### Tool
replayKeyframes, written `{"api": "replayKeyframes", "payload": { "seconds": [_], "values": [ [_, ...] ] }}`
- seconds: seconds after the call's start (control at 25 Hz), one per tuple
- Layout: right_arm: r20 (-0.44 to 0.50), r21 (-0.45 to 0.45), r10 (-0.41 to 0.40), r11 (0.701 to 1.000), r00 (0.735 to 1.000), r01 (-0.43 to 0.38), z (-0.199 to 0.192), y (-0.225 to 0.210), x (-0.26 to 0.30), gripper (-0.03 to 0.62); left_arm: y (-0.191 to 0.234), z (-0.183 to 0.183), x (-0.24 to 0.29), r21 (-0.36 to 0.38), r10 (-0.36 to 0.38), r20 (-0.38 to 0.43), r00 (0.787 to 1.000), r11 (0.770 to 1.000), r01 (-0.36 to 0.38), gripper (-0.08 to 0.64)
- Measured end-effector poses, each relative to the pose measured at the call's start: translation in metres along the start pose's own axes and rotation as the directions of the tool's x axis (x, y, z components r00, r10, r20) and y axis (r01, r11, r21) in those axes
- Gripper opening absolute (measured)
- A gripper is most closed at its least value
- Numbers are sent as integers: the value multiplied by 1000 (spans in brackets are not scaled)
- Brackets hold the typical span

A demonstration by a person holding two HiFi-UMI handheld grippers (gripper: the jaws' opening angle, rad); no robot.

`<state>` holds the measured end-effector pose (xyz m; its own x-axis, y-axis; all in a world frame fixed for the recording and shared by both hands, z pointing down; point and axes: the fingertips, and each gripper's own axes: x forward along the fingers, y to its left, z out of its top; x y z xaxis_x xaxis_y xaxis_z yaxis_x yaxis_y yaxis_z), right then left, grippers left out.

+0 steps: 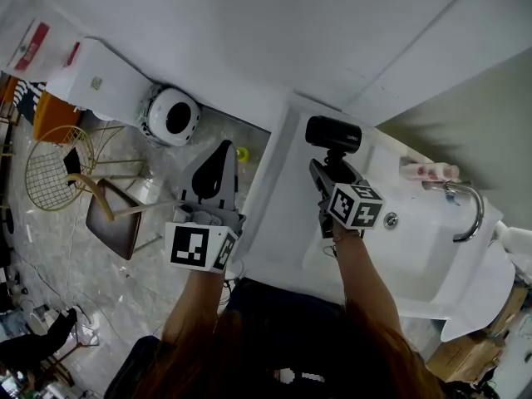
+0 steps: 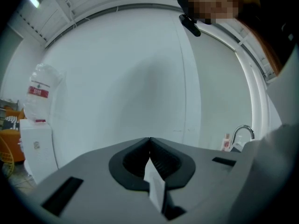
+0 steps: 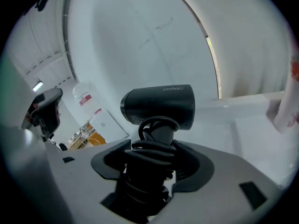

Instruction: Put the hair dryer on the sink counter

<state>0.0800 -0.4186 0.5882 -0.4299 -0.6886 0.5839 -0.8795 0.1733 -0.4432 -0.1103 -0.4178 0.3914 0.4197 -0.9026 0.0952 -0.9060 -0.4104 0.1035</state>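
Observation:
The black hair dryer (image 1: 332, 133) is held with its barrel sideways over the back of the white sink counter (image 1: 274, 223). In the right gripper view the hair dryer (image 3: 161, 104) has its cord coiled round the handle. My right gripper (image 1: 328, 173) (image 3: 152, 157) is shut on that wrapped handle. Whether the dryer touches the counter, I cannot tell. My left gripper (image 1: 223, 152) (image 2: 149, 146) hangs over the floor just left of the counter, its jaws shut with nothing between them.
The basin (image 1: 416, 248) with a chrome faucet (image 1: 470, 210) lies right of the dryer, a pink bottle (image 1: 428, 171) behind it. On the floor at left are a round white appliance (image 1: 170, 116), a wire chair (image 1: 54, 169) and a wooden chair (image 1: 112, 219).

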Motion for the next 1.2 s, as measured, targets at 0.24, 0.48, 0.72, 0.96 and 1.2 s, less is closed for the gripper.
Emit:
{"api": "replayKeyframes", "payload": {
  "seconds": [0.24,0.48,0.72,0.96,1.2],
  "values": [
    [-88,128,-49,990,995,60,-28,-2,40,293,-2,-7,0,-5,-12,-16,1000,1000,12,18],
    [-115,100,-132,985,985,144,-29,-4,53,295,-2,-12,-4,-7,-2,-25,1000,1000,2,18],
    [-125,54,-165,983,978,173,-35,-1,64,296,3,-15,-9,-8,15,-29,999,1000,-15,18],
    [-144,88,-99,990,985,113,-30,9,64,335,3,-17,-11,-6,12,-30,999,1000,-12,18],
    [-126,48,-93,994,988,100,-24,9,55,337,-1,-13,-13,2,8,-21,1000,1000,-8,18]
  ]
}}
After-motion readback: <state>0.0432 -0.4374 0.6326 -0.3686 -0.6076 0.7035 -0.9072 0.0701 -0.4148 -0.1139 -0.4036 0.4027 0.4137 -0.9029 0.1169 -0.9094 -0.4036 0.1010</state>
